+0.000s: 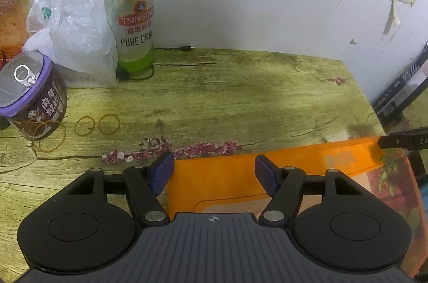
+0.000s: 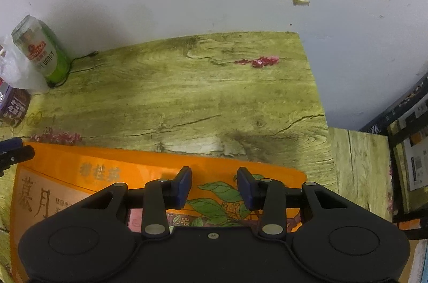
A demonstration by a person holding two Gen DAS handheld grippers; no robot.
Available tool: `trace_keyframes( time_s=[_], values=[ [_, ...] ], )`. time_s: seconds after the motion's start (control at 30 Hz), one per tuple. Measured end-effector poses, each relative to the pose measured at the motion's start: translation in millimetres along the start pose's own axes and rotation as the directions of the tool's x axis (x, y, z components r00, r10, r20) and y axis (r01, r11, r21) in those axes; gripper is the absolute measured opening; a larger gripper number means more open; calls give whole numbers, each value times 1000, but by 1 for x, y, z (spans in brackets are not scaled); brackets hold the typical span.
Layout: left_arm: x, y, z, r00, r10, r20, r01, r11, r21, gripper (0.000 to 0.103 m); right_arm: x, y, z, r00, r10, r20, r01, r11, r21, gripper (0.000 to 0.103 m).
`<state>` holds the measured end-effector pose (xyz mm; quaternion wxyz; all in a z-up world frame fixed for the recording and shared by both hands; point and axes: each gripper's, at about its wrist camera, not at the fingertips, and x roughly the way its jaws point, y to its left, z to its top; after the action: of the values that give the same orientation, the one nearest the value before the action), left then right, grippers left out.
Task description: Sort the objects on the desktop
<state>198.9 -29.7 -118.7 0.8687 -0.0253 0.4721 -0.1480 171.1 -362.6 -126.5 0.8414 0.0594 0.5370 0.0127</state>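
left wrist view
where the pack is: the orange pack [image 1: 334, 162] lies flat on the green table [image 1: 240, 95], in the lower right of the frame, partly under the gripper.
left gripper [image 1: 214, 168]: jaws about half way open. the pads hang over the pack's upper left corner and hold nothing.
other gripper: a black tip of the right gripper [image 1: 401, 141] pokes in at the right edge, over the pack.
how it looks: bright orange with a paler panel, and leaves and red flowers at the right.
other things: a beer can [image 1: 131, 15], a plastic bag [image 1: 72, 28], a purple tin [image 1: 32, 101] and rubber bands [image 1: 96, 123] sit at the upper left, well apart from the pack.

right wrist view
where the pack is: the orange pack [image 2: 80, 176] fills the lower left and middle of the frame. its top edge runs just behind the fingers.
right gripper [image 2: 214, 184]: jaws pulled close, with only a small gap left. i cannot see the pads squeeze anything.
how it looks: big dark letters at the left, green leaves and small flowers under the jaws. the face is smooth and a bit shiny.
how it will handle: my guess is that it is light, wide, thin and a bit bendy, so it may flop or slide on the smooth table [image 2: 187, 95].
where to hold: i would pinch an edge or corner, one gripper at each side, since the flat top gives the pads nothing to grab.
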Motion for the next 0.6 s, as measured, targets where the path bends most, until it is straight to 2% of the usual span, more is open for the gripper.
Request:
trace_keyframes(
  time_s=[0.6],
  values=[
    [2,0,0,1000,-13,-8,13,1000,-1,73,2,5,-2,1000,-22,-4,22,999,-24,38]
  ],
)
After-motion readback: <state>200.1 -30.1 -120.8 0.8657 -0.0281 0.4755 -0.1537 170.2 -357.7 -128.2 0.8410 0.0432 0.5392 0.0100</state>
